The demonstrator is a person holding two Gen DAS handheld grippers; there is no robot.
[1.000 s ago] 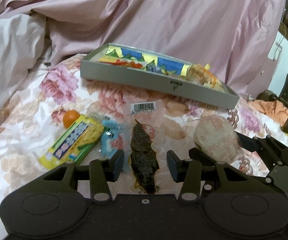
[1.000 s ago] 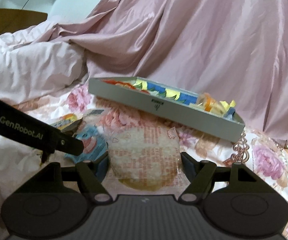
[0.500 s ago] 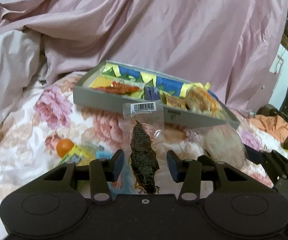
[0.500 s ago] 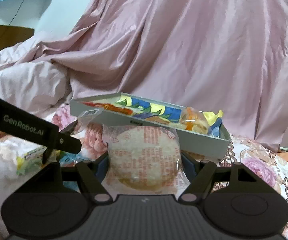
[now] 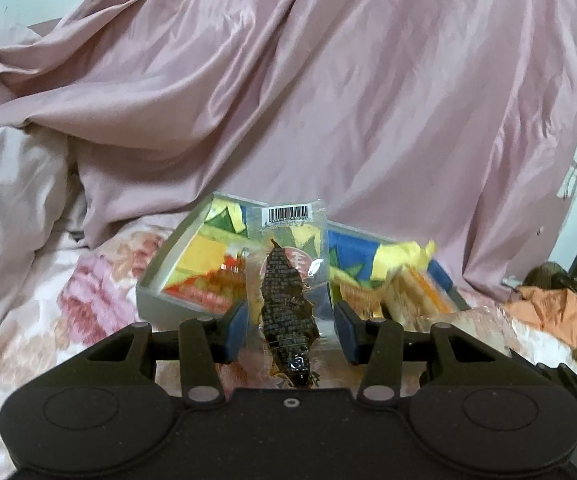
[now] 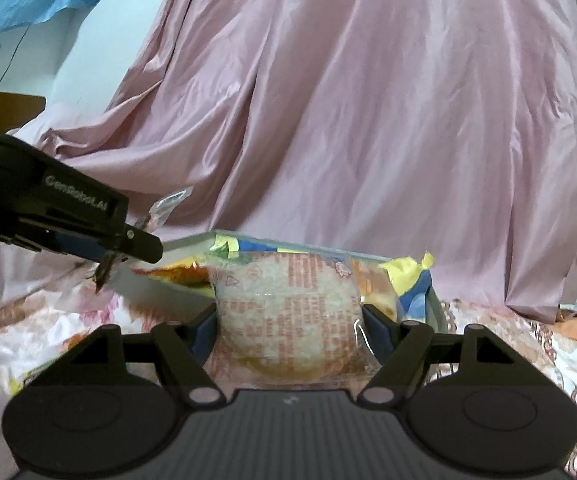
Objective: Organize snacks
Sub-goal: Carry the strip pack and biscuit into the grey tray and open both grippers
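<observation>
Both packets lifted off bedspread: left gripper (image 5: pixel 290 330) grips seaweed packet (image 5: pixel 288 304); right gripper (image 6: pixel 290 330) clamps rice cracker (image 6: pixel 288 316).

Two black two-finger grippers: left gripper (image 5: pixel 290 330), right gripper (image 6: pixel 290 330). One clear plastic pouch with a dark brown dried snack and a barcode label (image 5: pixel 288 300). One round pale rice cake in a clear wrapper with red print (image 6: pixel 288 316). One shallow grey rectangular tray with a colourful lining (image 5: pixel 156 300); several wrapped snacks inside, blurred, count not readable. One draped pink satin sheet (image 5: pixel 328 100). One floral bedspread (image 5: pixel 88 292). One crumpled orange cloth (image 5: pixel 556 312)
</observation>
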